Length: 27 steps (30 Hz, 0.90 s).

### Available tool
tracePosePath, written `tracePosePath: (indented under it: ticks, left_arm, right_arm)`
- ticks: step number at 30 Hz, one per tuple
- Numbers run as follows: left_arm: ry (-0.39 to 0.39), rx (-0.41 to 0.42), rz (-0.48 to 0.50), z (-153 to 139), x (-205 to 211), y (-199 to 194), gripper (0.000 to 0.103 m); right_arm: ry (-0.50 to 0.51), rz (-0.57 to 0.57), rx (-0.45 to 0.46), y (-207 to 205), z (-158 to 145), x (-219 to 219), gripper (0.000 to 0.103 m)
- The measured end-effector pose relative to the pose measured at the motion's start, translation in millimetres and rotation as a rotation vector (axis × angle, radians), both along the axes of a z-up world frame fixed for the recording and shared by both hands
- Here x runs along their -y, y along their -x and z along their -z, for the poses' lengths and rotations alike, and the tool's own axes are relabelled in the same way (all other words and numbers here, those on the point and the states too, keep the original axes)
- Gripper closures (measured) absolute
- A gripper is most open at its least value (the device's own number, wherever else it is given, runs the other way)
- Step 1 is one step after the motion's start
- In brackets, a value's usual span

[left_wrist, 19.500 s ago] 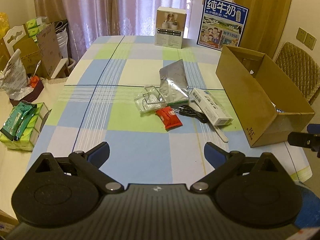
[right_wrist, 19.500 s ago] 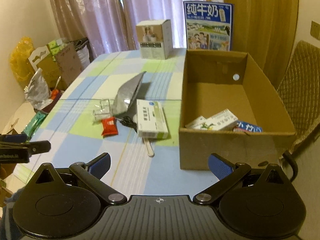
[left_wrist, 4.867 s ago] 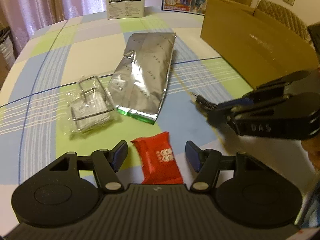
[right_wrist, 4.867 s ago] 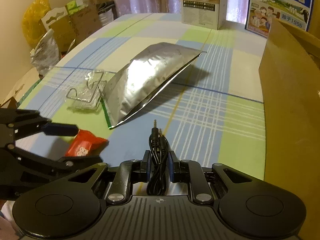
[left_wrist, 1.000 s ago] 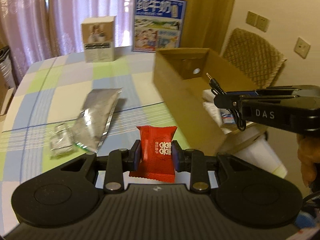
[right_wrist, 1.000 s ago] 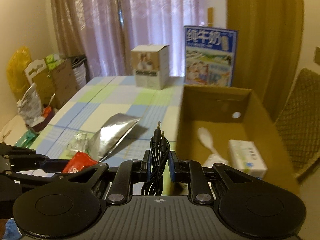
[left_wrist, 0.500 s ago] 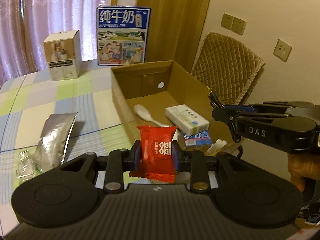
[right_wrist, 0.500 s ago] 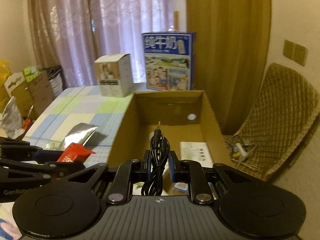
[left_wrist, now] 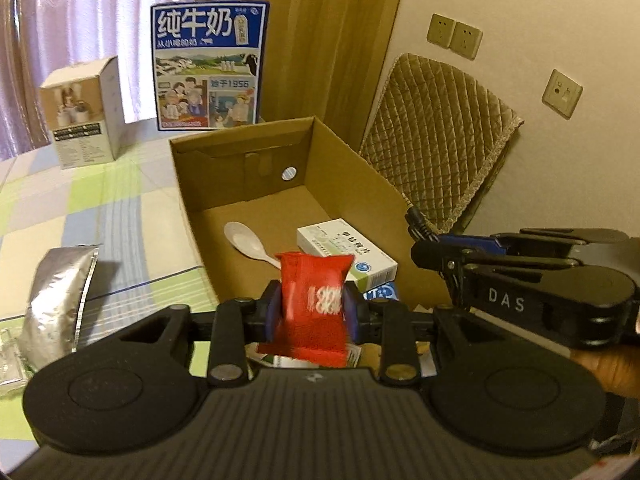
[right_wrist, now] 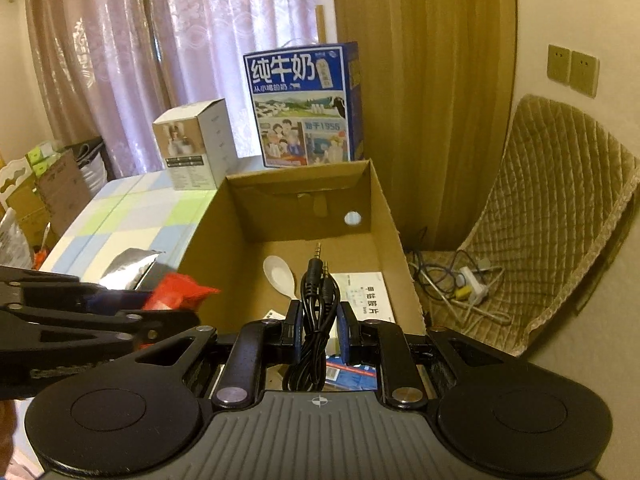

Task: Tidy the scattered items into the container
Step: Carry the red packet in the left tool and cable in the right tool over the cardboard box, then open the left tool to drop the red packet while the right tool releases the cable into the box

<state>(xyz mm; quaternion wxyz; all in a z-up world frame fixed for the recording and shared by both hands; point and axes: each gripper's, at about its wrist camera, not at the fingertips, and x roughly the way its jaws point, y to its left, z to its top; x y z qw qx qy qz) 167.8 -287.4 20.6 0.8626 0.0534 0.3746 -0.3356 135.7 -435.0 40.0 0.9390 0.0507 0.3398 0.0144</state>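
Observation:
My left gripper (left_wrist: 312, 312) is shut on a red snack packet (left_wrist: 314, 304) and holds it over the near end of the open cardboard box (left_wrist: 240, 156). My right gripper (right_wrist: 319, 336) is shut on a coiled black audio cable (right_wrist: 318, 300), also above the box (right_wrist: 384, 216). The right gripper also shows in the left wrist view (left_wrist: 432, 256), to the right of the packet. In the box lie a white spoon (left_wrist: 244, 238), a white medicine box (left_wrist: 346, 252) and a blue packet (left_wrist: 380, 292). A silver foil pouch (left_wrist: 56, 288) and a clear plastic packet (left_wrist: 8, 356) lie on the checked tablecloth.
A blue milk carton box (left_wrist: 208, 68) and a small white carton (left_wrist: 82, 116) stand at the table's far end. A quilted chair (left_wrist: 440, 148) stands right of the box, with cords (right_wrist: 460, 284) on its seat. Curtains hang behind.
Both grippers have moved further over the box with their loads. The red packet looks blurred and slightly tilted between the left fingers.

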Motion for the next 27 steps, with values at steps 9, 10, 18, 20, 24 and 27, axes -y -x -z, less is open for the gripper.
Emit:
tracePosePath:
  ticks: [9,10,18,20,24,27]
  left_arm:
    - [-0.015,0.040,-0.035,-2.4,-22.4,2.8,0.056]
    - [-0.015,0.043,-0.041,-3.1,-26.6,4.4,0.056]
    - [0.019,0.056,-0.094,-11.7,-59.9,16.6,0.052]
    - [0.022,0.059,-0.112,-12.9,-69.2,18.9,0.051]
    - [0.022,0.058,-0.157,-12.0,-92.3,24.8,0.050]
    - [0.008,0.055,-0.191,-8.6,-111.2,31.8,0.047]
  right_arm:
    - [-0.007,-0.004,0.001,-4.5,2.2,1.9,0.089]
    - [-0.011,-0.005,0.003,-5.3,2.1,1.3,0.089]
    - [-0.020,-0.011,0.054,-8.4,-4.5,-8.7,0.046]
    - [-0.020,-0.004,0.074,-3.6,-7.1,-9.4,0.040]
    - [-0.021,-0.001,0.064,3.9,-9.1,-11.7,0.039]
    - [-0.023,-0.007,0.058,11.7,-11.4,-17.6,0.035]
